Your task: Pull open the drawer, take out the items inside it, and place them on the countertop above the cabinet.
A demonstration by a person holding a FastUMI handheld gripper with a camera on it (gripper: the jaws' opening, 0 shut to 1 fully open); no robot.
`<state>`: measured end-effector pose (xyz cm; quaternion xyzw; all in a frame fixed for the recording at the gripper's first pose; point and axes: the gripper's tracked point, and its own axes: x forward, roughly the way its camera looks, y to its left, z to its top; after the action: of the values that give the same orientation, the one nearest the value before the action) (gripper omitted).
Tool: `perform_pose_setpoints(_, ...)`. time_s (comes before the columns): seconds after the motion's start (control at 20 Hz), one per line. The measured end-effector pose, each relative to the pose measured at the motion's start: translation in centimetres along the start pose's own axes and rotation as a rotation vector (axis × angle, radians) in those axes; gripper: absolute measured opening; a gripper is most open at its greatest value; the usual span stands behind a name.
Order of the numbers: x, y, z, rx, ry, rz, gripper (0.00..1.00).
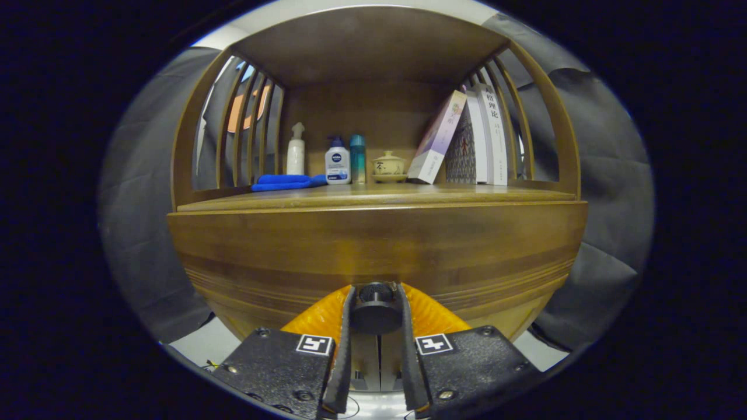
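The gripper (pixel 376 303) stands closed on the dark round drawer knob (pixel 376 312), one finger pressed to each side of it, so the knob sits squarely between the fingertips. That knob is the reference for what follows. Directly behind it lies the wooden drawer front (pixel 373 256), which appears shut or very nearly so; no gap is visible and the drawer's contents cannot be seen. Above the knob runs the countertop (pixel 373 195) of the cabinet, where the items are to end up. Above and to the left of the knob on that surface lie a folded blue cloth (pixel 286 182), a white pump bottle (pixel 296 150), a white bottle with a blue cap (pixel 337 161) and a slim teal bottle (pixel 358 158). Almost straight above the knob stands a small lidded ceramic cup (pixel 388 165), and up to the right a row of leaning books (pixel 467 140). Judgement: the step in hand is the pull. It should be done straight back along the drawer's travel, level, with no twist or sag, since a round knob can slip from flat fingers if the pull goes off-axis. Grip pressure should be held throughout, the start gentle, and the bare front strip of countertop noted for placement.
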<state>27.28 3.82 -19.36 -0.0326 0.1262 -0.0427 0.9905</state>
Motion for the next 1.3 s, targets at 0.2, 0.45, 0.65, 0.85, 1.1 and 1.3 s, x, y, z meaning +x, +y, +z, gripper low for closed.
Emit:
perform_pose_setpoints(0.2,-2.5,-0.1,-0.6,-0.010,0.007,0.019,0.37)
perform_pose_setpoints(0.45,-6.1,-0.6,-1.5,-0.002,0.020,0.033,0.37)
perform_pose_setpoints(0.65,-8.6,-0.8,-2.1,0.001,0.034,0.033,0.37)
perform_pose_setpoints(0.85,-10.9,-1.0,-2.8,0.008,0.051,0.040,0.37)
perform_pose_setpoints(1.1,-14.1,-1.0,-4.2,0.003,0.072,0.063,0.37)
perform_pose_setpoints(1.3,-16.4,-1.1,-5.0,0.005,0.084,0.092,0.37)
